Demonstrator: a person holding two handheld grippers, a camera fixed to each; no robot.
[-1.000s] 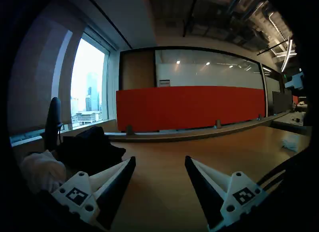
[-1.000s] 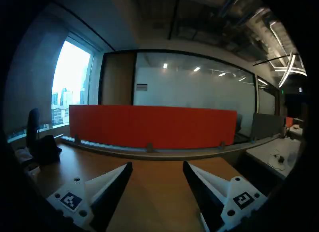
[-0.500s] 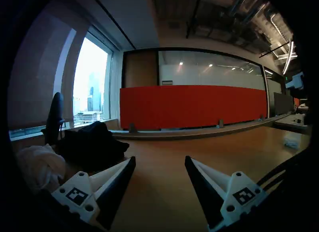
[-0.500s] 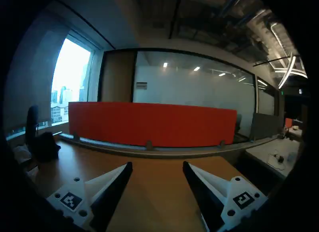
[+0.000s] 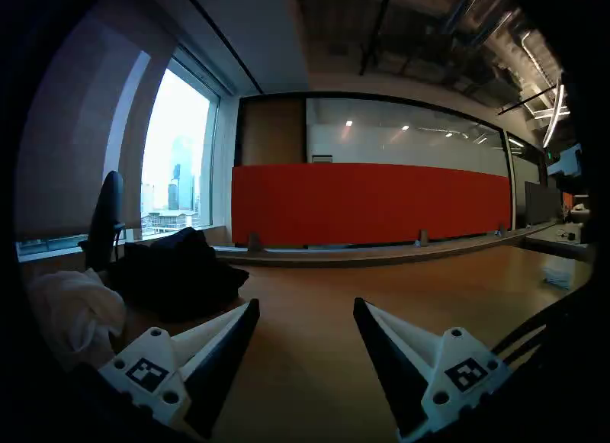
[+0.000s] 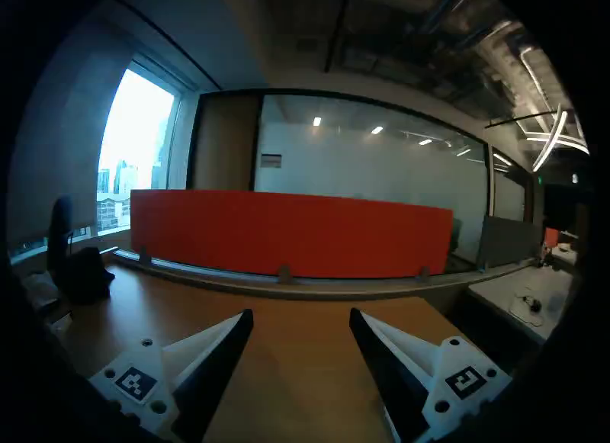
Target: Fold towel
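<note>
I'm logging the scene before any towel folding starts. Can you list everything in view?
wooden desk: one, brown, beneath both grippers
white cloth: one, white, crumpled at the desk's left end
dark fabric pile: one, black, on the desk beside the white cloth
office chair: one, black, behind the pile, by the window
divider panel: one, red, along the desk's far edge
window: one, bright, on the left wall
small pale item: one, whitish, at the desk's right end, too small to identify
left hand-held gripper: one, white and black, open, over bare desk
right hand-held gripper: one, white and black, open, over bare desk
</note>
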